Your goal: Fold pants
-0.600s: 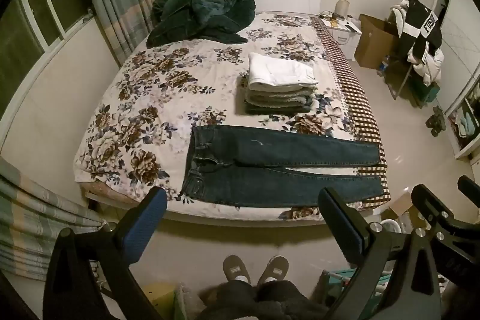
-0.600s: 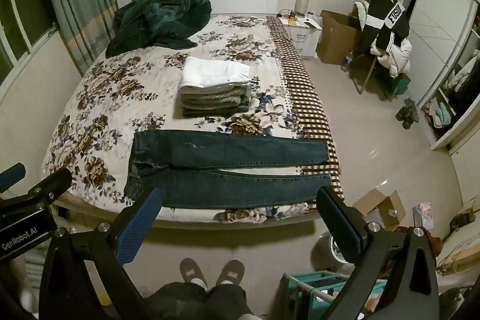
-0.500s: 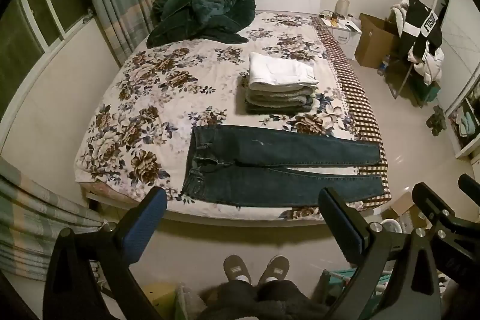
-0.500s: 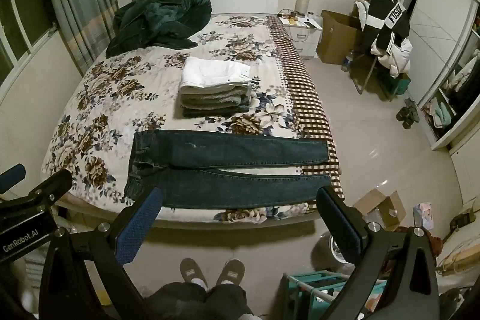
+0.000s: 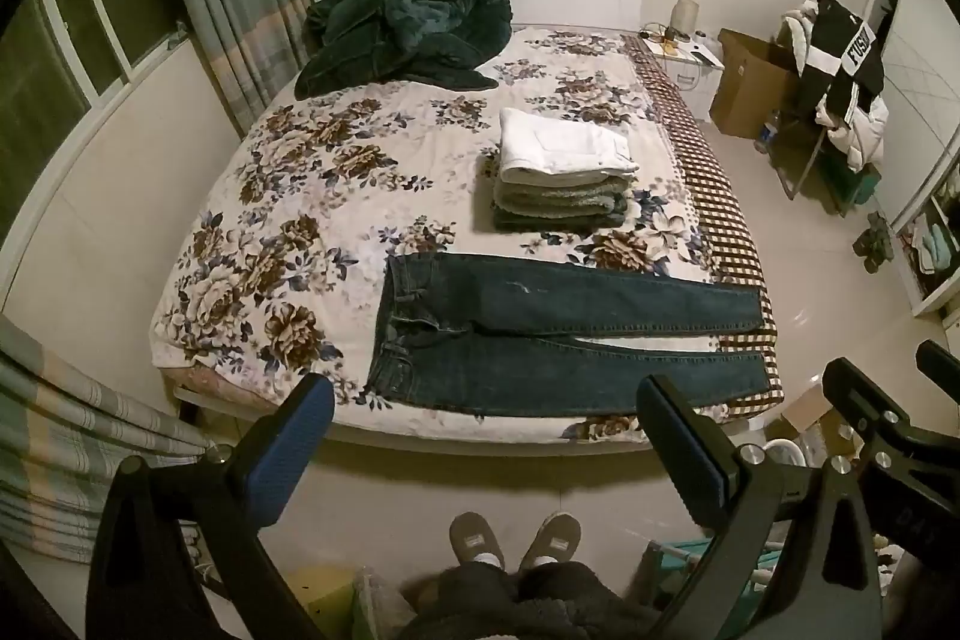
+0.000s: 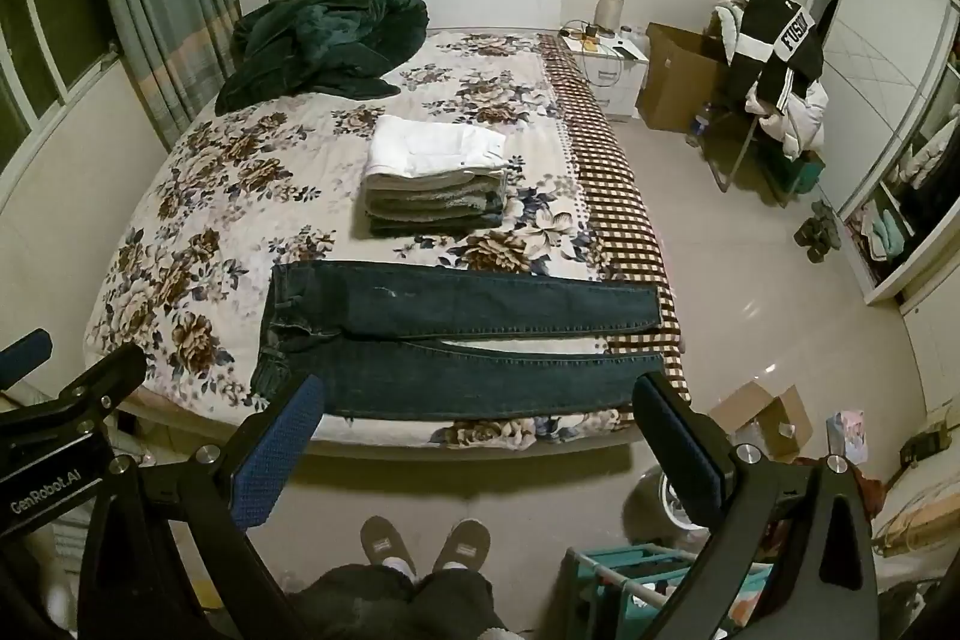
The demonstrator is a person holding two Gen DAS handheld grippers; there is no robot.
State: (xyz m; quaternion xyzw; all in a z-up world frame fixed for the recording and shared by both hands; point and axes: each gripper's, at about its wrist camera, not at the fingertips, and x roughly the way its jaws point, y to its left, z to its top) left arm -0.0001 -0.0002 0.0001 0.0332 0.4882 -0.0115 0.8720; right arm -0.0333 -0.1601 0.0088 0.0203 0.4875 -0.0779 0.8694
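Still unfolded — dark jeans [image 5: 558,340], legs apart

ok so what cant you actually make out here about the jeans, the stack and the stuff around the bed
- Jeans: the underside is hidden against the bed in both views.
- Folded stack: only the white top piece and layer edges show; the count and kind of items are unclear.
- Nightstand items: too small to identify.
- Teal rack: cut off by the right gripper and the frame edge.
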